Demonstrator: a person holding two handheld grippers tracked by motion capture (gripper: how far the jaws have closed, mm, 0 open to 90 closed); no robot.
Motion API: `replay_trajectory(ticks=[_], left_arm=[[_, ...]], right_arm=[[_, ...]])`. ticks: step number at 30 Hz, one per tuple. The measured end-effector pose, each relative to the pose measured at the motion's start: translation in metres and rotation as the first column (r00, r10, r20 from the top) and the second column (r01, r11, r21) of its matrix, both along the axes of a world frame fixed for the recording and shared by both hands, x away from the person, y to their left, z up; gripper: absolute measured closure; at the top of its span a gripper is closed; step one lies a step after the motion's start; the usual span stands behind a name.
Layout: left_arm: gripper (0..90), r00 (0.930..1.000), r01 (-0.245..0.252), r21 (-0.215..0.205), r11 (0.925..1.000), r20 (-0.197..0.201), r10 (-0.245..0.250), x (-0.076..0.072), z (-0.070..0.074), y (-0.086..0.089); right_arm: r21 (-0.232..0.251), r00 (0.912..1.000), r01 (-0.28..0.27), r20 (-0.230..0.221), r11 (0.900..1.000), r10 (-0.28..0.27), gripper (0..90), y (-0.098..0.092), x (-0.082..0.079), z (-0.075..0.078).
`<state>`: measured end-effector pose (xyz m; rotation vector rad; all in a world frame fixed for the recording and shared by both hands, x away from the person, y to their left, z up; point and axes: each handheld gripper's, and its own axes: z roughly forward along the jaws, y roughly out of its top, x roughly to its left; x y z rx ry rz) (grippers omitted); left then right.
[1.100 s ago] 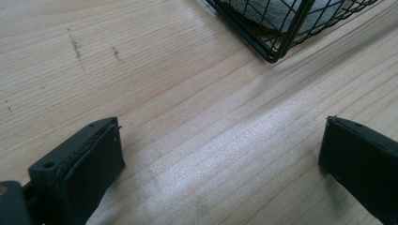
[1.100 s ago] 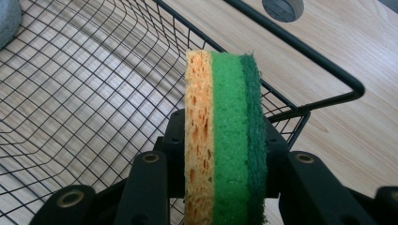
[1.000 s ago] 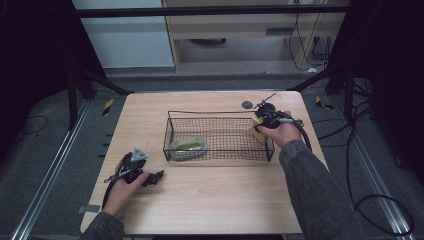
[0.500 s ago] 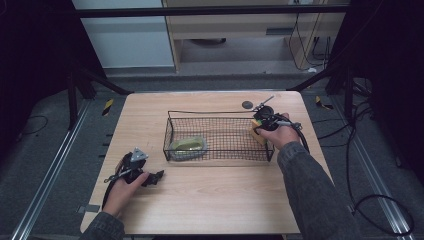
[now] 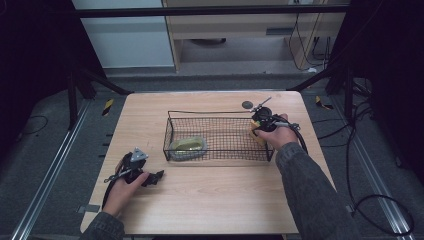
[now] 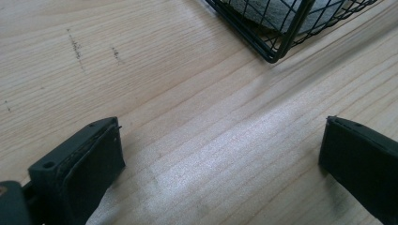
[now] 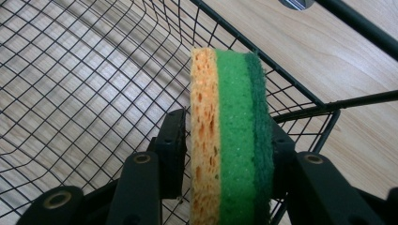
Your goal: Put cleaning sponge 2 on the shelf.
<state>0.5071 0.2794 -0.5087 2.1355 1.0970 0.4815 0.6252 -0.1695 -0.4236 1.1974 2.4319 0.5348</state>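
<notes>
My right gripper [image 7: 225, 164] has the sponge [image 7: 230, 140] on edge between its jaws, which have just been easing apart; both pads remain against its faces. It hangs inside the wire basket [image 5: 220, 137], at the corner by my hand. My left gripper [image 6: 220, 164] rests wide open on the table [image 6: 187, 117], nothing between its jaws
</notes>
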Motion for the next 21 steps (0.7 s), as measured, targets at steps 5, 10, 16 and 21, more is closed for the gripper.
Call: replay_trajectory(ticks=[5,10,16,21], left_arm=[[0.0,1.0,0.0,0.0,1.0,0.0,0.0,0.0,0.0,0.0],[0.0,1.0,0.001,0.0,1.0,0.0,-0.001,0.0,0.0,0.0],[0.0,1.0,0.001,0.0,1.0,-0.001,-0.001,0.0,0.0,0.0],[0.0,1.0,0.004,0.004,1.0,-0.002,-0.004,0.0,0.0,0.0]], right_arm=[[0.006,1.0,-0.001,0.008,1.0,0.001,57.1,0.0,-0.003,0.003],[0.028,1.0,-0.004,0.007,1.0,0.004,57.0,0.0,-0.008,0.009],[0.036,0.9997,-0.022,0.015,0.999,0.022,57.2,0.002,-0.015,0.014],[0.042,0.9994,-0.033,0.014,0.999,0.032,55.7,0.003,-0.019,0.017]])
